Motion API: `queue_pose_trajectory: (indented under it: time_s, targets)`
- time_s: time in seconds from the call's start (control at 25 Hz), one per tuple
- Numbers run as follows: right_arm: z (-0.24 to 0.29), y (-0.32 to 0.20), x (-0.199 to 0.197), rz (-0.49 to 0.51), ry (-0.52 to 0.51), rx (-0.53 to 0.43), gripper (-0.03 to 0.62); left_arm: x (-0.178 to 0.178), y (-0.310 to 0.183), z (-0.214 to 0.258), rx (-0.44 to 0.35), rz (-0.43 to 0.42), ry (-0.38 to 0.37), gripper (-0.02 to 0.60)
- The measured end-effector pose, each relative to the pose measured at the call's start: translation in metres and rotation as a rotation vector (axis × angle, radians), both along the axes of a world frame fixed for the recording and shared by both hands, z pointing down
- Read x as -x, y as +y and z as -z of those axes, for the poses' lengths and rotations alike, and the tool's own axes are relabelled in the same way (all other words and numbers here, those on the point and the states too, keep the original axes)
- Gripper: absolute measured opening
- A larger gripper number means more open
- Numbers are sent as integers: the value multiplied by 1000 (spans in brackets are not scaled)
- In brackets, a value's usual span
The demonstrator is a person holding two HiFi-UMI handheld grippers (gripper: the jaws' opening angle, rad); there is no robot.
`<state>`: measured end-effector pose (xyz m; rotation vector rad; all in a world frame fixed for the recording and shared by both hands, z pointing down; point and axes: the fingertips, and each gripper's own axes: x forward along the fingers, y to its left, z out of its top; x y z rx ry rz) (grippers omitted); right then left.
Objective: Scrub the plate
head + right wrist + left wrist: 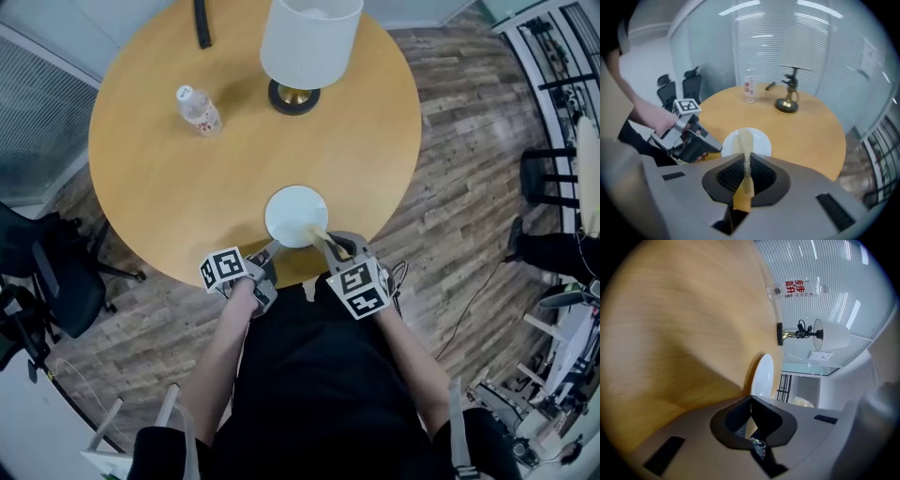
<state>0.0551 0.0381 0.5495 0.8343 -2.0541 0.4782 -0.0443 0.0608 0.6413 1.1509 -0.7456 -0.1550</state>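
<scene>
Scrubbing seems barely begun: the left tongs (273,247) pinch the rim of the white plate (295,211) at the worktop's (178,178) near edge, the right tongs (324,242) clamp a yellow sponge (745,140) over it.

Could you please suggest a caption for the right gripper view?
Right gripper clamps a yellow sponge strip over a round white plate on a round wooden table, left gripper at the plate's rim.

Plenty of bare tabletop (159,187) left and right of plate (295,211). Farther back, lamp (300,56) and bottle (199,110) well apart, open lane between. Near rim crowded by left gripper (270,249) and right gripper (324,242) with sponge (742,192).
</scene>
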Motion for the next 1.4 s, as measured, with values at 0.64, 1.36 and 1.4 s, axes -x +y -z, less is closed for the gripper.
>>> queue_pose_trajectory:
  time_s: [0.64, 1.36, 1.4]
  targets:
    - [88, 82, -206, -885, -393, -105, 29, -115, -187, 5, -102, 52, 29, 14]
    - [104, 33, -166, -717, -520, -95, 29, -89, -174, 40, -217, 76, 137, 121]
    - [105, 28, -161, -695, -531, -92, 29, -82, -168, 47, -233, 81, 142, 120]
